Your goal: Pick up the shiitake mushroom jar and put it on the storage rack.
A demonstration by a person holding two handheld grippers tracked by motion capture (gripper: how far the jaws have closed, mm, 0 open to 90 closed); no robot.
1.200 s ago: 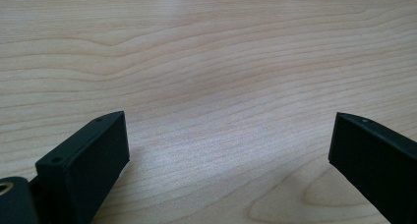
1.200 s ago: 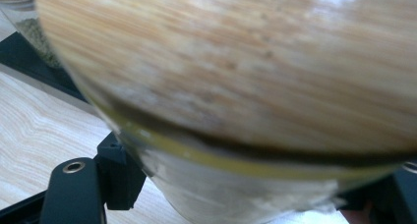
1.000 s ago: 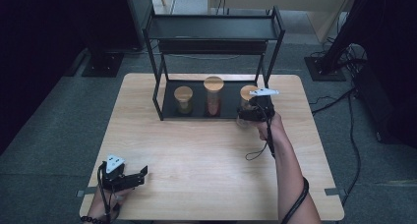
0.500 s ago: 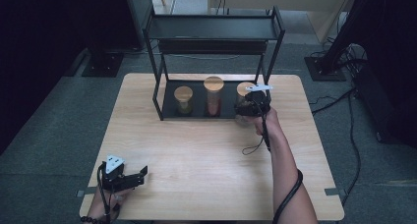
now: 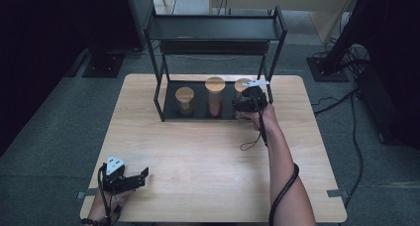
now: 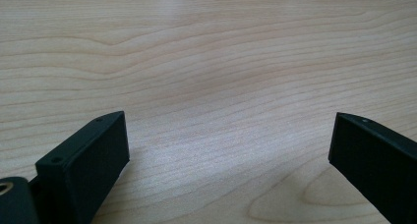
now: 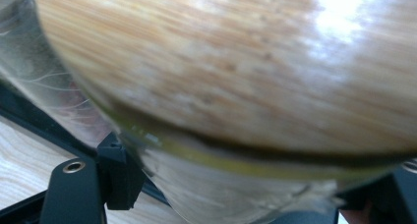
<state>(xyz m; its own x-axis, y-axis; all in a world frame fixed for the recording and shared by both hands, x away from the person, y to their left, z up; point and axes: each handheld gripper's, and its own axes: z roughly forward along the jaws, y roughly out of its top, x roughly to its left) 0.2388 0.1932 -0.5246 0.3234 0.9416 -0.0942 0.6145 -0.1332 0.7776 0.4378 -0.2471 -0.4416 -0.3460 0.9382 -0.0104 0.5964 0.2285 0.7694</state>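
Three glass jars with wooden lids stand in a row on the bottom shelf of a black rack [image 5: 215, 30]. My right gripper [image 5: 246, 103] reaches to the right jar [image 5: 242, 84] at the rack's right end and is shut on it. In the right gripper view that jar's wooden lid [image 7: 236, 62] looms close, its glass body between the two black jaws of the right gripper [image 7: 255, 187]. My left gripper [image 5: 144, 174] rests at the table's front left, open, with bare wood between its fingers [image 6: 98, 155].
The middle jar [image 5: 215, 94] and the left jar [image 5: 184, 99] stand close beside the held one. The rack's right post [image 5: 270, 89] is just beside my right hand. A cable [image 5: 252, 141] loops from the right gripper onto the wooden table [image 5: 208, 161].
My right hand has moved a little away from the person and to the left, carrying the jar further in under the rack. The left gripper has stayed put.
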